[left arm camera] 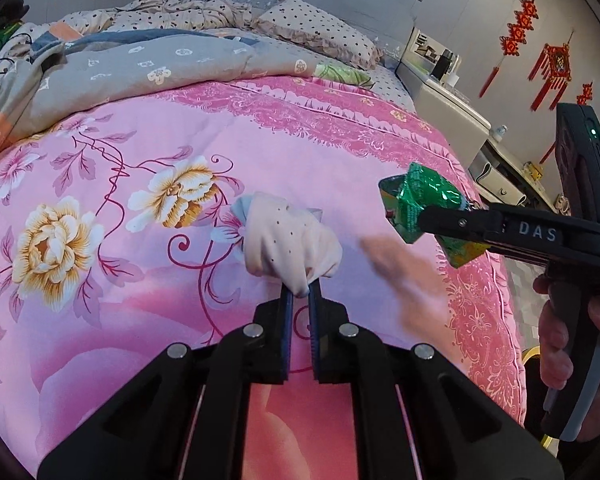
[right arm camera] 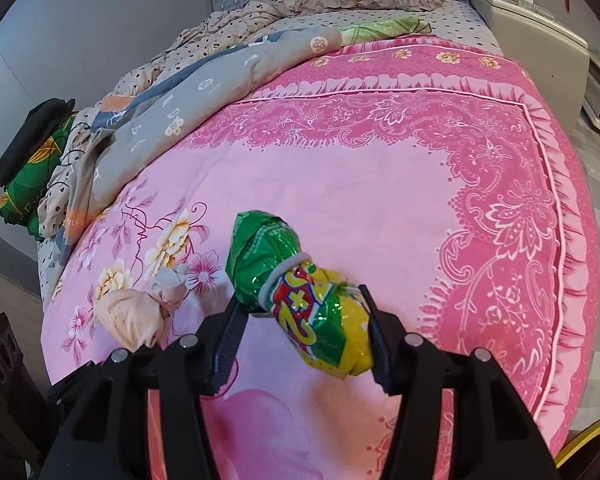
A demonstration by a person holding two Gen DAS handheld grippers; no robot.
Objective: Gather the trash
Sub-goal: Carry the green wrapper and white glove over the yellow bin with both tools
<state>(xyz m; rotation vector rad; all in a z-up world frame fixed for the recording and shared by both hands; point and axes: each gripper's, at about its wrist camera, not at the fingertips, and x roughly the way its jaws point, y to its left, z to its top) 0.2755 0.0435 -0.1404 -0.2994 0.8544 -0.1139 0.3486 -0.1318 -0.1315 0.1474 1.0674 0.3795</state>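
Right tongs grip wrapper, green end pointing away.

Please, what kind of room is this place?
Most likely a home bedroom: a bed with a pink floral quilt, a polka-dot pillow near the headboard, and a white bedside cabinet beside it.

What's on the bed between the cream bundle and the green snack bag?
Nothing but bare pink quilt. In the right wrist view, only floral fabric separates the cream bundle from the green snack bag.
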